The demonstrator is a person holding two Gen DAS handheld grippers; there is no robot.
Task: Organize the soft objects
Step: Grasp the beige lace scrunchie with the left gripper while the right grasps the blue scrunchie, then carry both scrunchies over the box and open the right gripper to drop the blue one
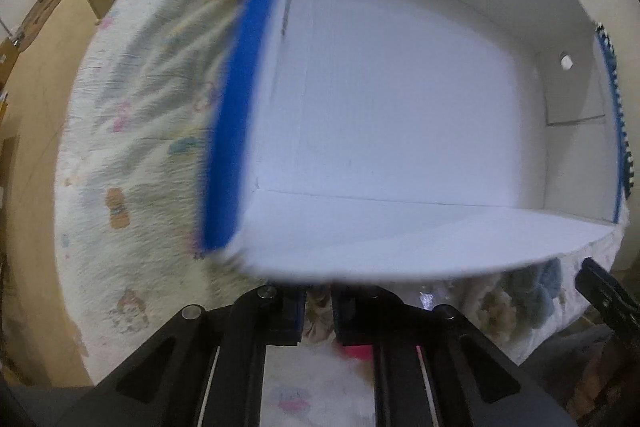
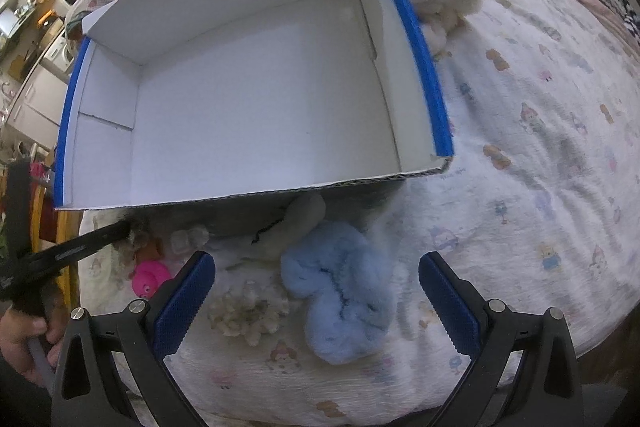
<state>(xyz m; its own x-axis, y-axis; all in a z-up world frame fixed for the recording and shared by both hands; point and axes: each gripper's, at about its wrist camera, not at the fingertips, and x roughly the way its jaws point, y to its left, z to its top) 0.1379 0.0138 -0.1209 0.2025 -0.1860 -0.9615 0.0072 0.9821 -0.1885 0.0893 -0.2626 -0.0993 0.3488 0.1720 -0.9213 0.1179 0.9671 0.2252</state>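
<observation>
A fluffy grey-brown soft toy point(image 2: 134, 233) lay on the printed bedspread point(image 2: 540, 147) just below the empty white, blue-edged cardboard box point(image 2: 256, 99), pinched in the left claw point(image 2: 124, 227); lifting it clear of the near wall looked wise. The right claw point(image 2: 316, 303) hovered wide over a blue plush toy point(image 2: 344, 291).

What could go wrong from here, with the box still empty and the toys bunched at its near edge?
The left gripper has closed on fuzzy material under the box rim; lifting might catch the rim and tip it. The open right gripper hovers over the blue plush, and closing may also pinch the printed sheet.
</observation>
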